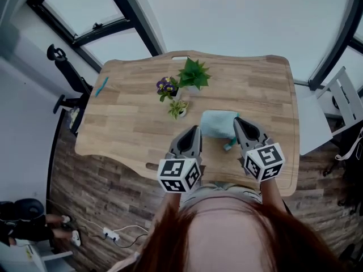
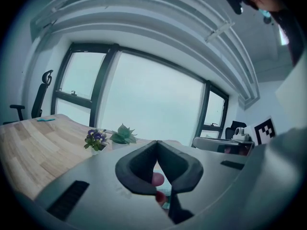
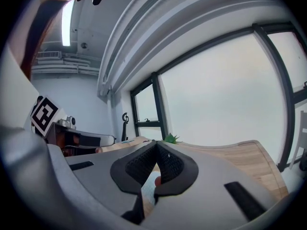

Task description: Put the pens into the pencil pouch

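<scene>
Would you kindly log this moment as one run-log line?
left gripper: shut, at left edge of pouch | right gripper: shut, at its right edge | hold on pouch: unclear | teal pen: far left on table

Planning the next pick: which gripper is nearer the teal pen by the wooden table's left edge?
Left. The left gripper is left of the light blue pouch, toward the teal pen; the right gripper is right of the pouch, farther.
</scene>
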`<control>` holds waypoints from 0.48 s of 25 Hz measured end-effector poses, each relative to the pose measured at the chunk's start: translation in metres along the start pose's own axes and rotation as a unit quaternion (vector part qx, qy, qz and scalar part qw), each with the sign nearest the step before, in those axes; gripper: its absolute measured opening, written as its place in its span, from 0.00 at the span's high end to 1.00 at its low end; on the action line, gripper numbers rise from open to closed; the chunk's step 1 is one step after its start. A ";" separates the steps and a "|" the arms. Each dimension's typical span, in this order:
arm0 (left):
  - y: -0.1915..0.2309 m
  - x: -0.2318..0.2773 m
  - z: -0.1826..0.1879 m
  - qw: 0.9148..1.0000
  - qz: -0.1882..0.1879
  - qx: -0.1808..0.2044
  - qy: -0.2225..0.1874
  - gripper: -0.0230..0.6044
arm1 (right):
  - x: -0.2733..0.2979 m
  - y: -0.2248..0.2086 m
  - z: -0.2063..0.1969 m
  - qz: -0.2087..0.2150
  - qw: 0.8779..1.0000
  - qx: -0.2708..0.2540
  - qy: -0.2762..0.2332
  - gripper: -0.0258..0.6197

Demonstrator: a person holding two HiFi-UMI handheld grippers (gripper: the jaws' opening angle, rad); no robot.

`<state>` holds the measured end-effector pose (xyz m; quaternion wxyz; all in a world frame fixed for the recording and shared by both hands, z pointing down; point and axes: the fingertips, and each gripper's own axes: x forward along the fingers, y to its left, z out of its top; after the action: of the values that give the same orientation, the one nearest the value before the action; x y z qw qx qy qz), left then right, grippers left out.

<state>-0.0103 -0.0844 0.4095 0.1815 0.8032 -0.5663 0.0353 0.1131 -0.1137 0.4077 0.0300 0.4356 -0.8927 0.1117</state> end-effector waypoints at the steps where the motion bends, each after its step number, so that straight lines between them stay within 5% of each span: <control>1: -0.001 -0.003 0.001 1.000 -0.002 0.005 -0.001 0.96 | -0.002 0.003 0.001 -0.002 1.000 -0.002 0.000 0.96; 12: -0.009 -0.053 0.007 0.999 -0.021 0.028 -0.025 0.96 | -0.040 0.037 0.008 -0.030 0.999 -0.001 -0.018 0.96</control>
<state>-0.0225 -0.0365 0.3864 0.1454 0.8204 -0.5523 0.0277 0.1096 -0.0625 0.3873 0.0174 0.4644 -0.8796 0.1017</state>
